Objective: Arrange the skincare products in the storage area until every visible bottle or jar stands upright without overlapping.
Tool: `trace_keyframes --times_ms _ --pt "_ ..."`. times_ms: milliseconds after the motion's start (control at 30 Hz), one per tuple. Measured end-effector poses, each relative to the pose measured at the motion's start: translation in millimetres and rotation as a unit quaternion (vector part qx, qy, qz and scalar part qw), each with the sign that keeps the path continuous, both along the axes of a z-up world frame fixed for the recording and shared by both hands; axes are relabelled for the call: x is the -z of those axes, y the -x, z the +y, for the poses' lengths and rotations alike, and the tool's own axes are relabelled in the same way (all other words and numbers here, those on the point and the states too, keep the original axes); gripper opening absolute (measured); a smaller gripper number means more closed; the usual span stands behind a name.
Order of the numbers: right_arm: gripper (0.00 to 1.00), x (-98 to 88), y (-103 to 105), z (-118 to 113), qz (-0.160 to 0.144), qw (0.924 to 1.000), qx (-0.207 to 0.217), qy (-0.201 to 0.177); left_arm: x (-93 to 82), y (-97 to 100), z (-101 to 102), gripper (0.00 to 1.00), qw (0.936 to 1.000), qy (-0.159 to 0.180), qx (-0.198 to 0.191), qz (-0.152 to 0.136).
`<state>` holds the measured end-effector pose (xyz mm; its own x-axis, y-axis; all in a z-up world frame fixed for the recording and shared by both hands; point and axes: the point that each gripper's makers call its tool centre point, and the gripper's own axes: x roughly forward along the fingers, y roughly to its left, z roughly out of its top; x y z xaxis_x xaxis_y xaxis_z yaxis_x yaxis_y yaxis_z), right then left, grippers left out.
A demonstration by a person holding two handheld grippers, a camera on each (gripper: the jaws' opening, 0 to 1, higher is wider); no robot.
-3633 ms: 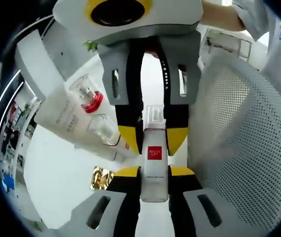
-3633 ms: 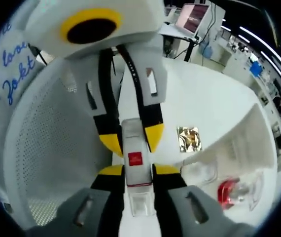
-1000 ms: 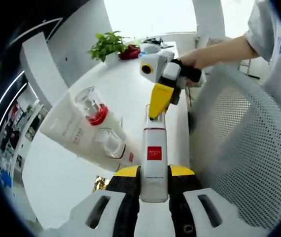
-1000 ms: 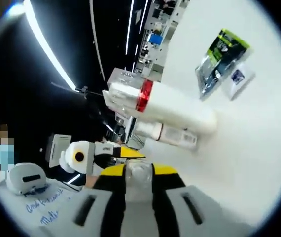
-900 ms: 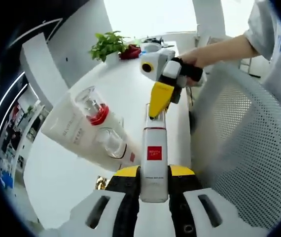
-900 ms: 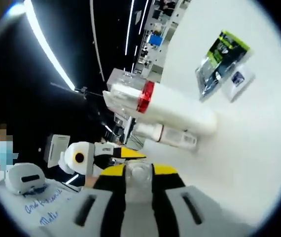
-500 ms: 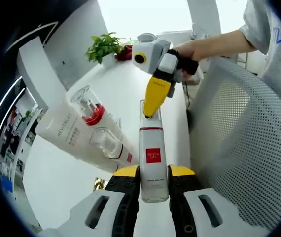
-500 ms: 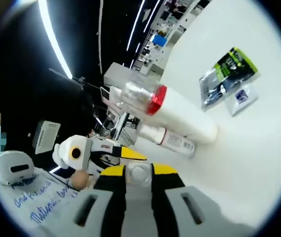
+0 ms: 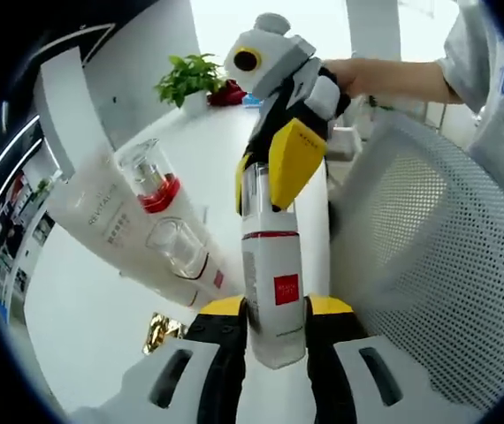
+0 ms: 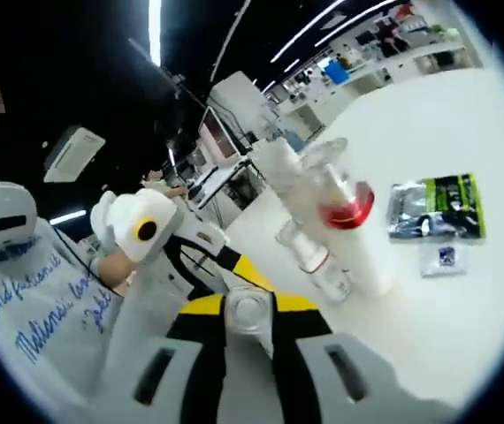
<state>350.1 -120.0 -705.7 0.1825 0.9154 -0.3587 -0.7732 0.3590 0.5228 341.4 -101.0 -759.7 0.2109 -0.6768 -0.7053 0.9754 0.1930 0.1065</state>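
Left hand-held gripper (image 9: 274, 309) clamped on the base of a slim, glossy white bottle (image 9: 272, 283) with a red square label. Right hand-held gripper (image 9: 265, 181), yellow-tipped, pinching its clear cap end. Just left, a matte cream tube (image 9: 115, 225) with red collar. Perforated white mesh basket (image 9: 420, 265) right. Crinkled gold foil (image 9: 165, 329), probably a wrapper, on the smooth white tabletop (image 9: 84, 300).
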Motion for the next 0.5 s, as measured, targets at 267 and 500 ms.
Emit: trace_keyframes --times_ms 267,500 --pt "0.18 -6.8 5.0 11.6 -0.070 0.9946 -0.045 0.063 4.5 0.4 0.4 0.23 0.9999 0.000 -0.007 0.010" --pt "0.18 -7.6 5.1 22.5 -0.112 0.9838 -0.075 0.118 7.6 -2.6 1.7 0.23 0.9999 -0.005 -0.013 0.008"
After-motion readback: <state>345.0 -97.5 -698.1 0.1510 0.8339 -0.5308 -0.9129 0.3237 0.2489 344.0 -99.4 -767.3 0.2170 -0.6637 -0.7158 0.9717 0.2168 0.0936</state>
